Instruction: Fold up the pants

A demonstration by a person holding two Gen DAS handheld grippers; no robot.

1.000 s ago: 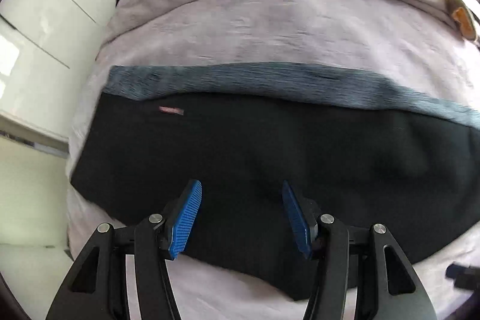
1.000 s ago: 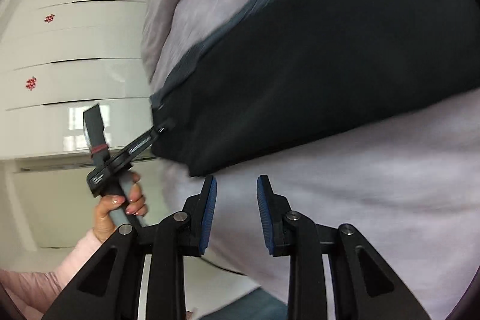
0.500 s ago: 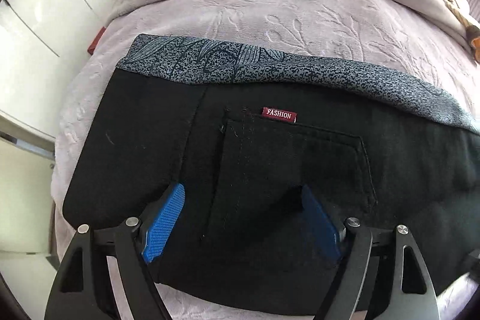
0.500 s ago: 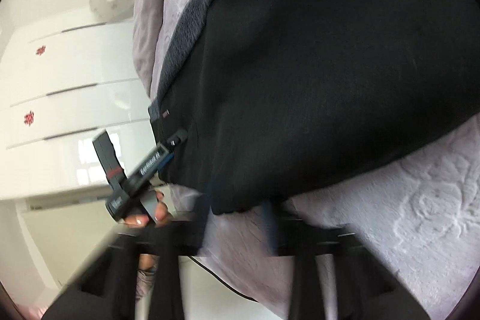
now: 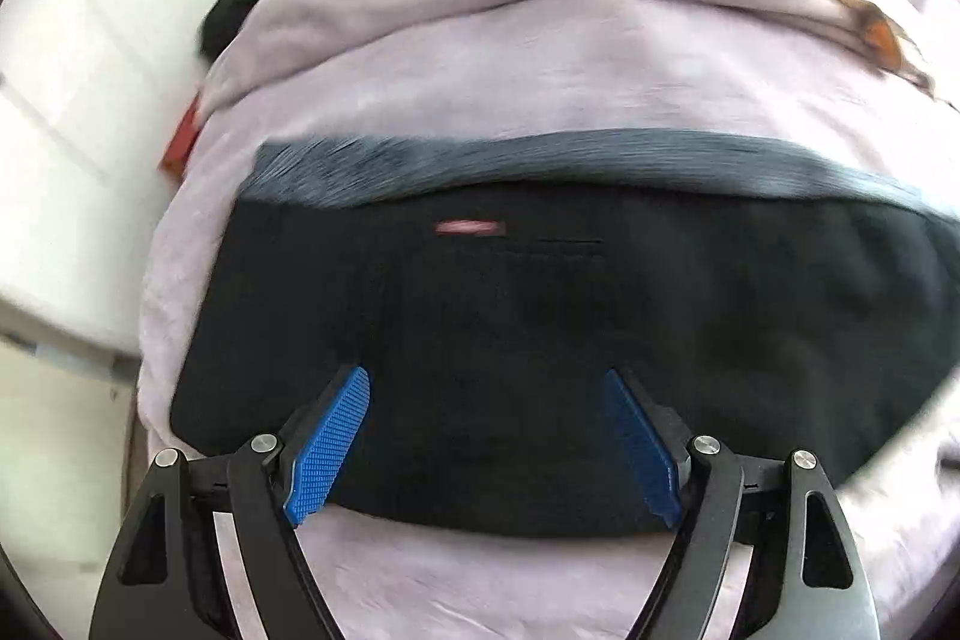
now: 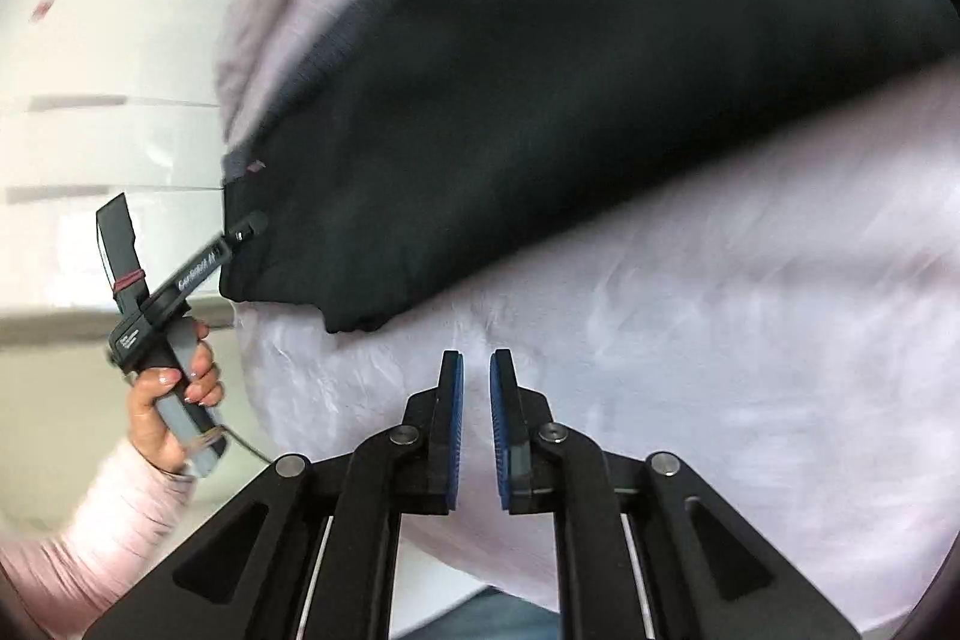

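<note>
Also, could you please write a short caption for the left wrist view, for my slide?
Left gripper, jaws wide open, above folded black pants lying on a pale lilac bedspread.

black pants (image 5: 540, 328) with grey waistband (image 5: 540, 160), pale lilac bedspread (image 5: 540, 58), blue jaws

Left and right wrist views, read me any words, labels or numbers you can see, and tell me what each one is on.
None can be read.
Red tag on the black pants: smeared by motion blur.
White lettering on the left gripper body, right wrist view: too blurred.
Red marks on the white cabinet: blurred.
</note>
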